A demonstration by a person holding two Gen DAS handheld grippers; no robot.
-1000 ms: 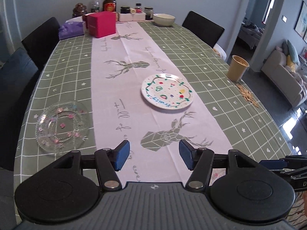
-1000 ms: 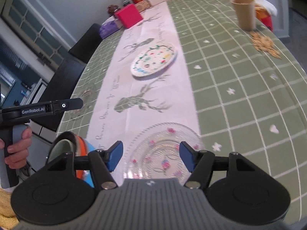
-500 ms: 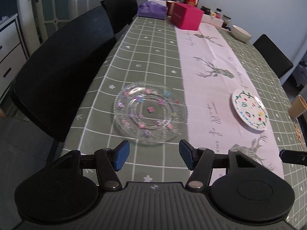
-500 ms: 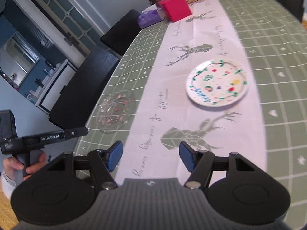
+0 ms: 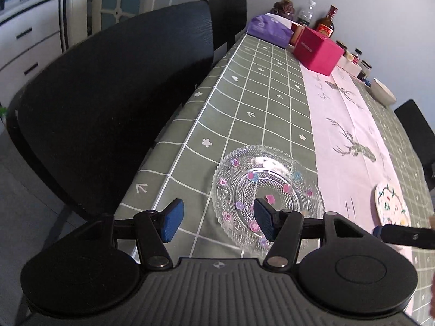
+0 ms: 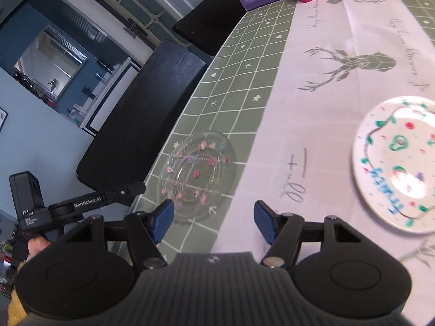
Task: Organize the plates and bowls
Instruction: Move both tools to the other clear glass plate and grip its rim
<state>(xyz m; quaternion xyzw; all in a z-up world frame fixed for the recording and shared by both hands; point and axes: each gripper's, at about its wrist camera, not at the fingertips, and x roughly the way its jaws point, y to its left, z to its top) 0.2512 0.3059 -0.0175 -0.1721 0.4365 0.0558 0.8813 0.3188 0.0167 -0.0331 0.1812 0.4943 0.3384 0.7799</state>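
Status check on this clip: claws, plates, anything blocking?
Both claws open, empty: left claw, right claw. Glass plate at left claw's tips, ungripped. Painted plate on runner. Nothing blocking.

Clear glass plate with small flower dots lies on green checked table near its left edge, just left of white deer-print runner. White painted plate lies on runner, right of glass plate. Pink box and purple tissue pack stand at far end. Black chair stands left of table.
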